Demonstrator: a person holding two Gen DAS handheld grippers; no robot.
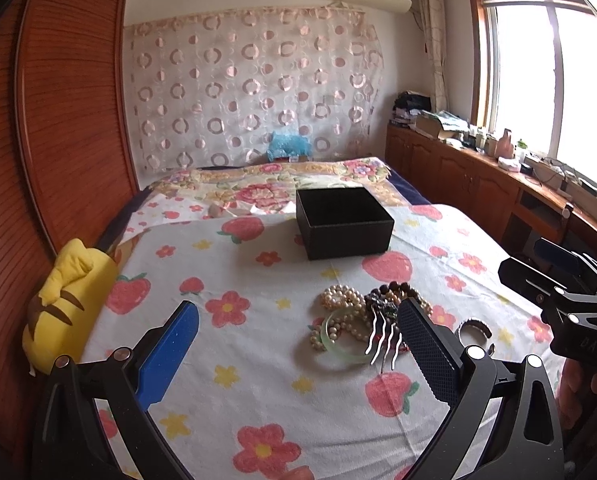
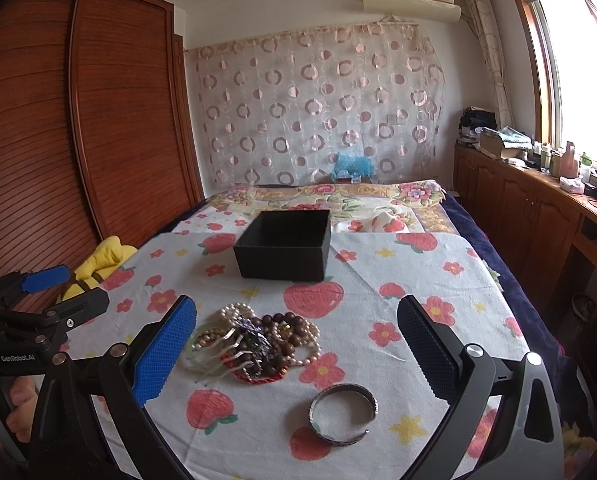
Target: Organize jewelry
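Metal cuff (image 2: 343, 414) lies between my spread, empty right fingers (image 2: 170, 350) (easiest first pick); left gripper (image 1: 298, 348) gapes too.

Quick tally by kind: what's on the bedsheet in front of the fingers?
Box, black, open: 1
Cuff bangle, metal, lying apart from the pile: 1
Green bangle, in the pile: 1
Hair comb, in the pile: 1
Bead strands, tangled, pearl and brown: at least 2, exact count unclear
Total: at least 6
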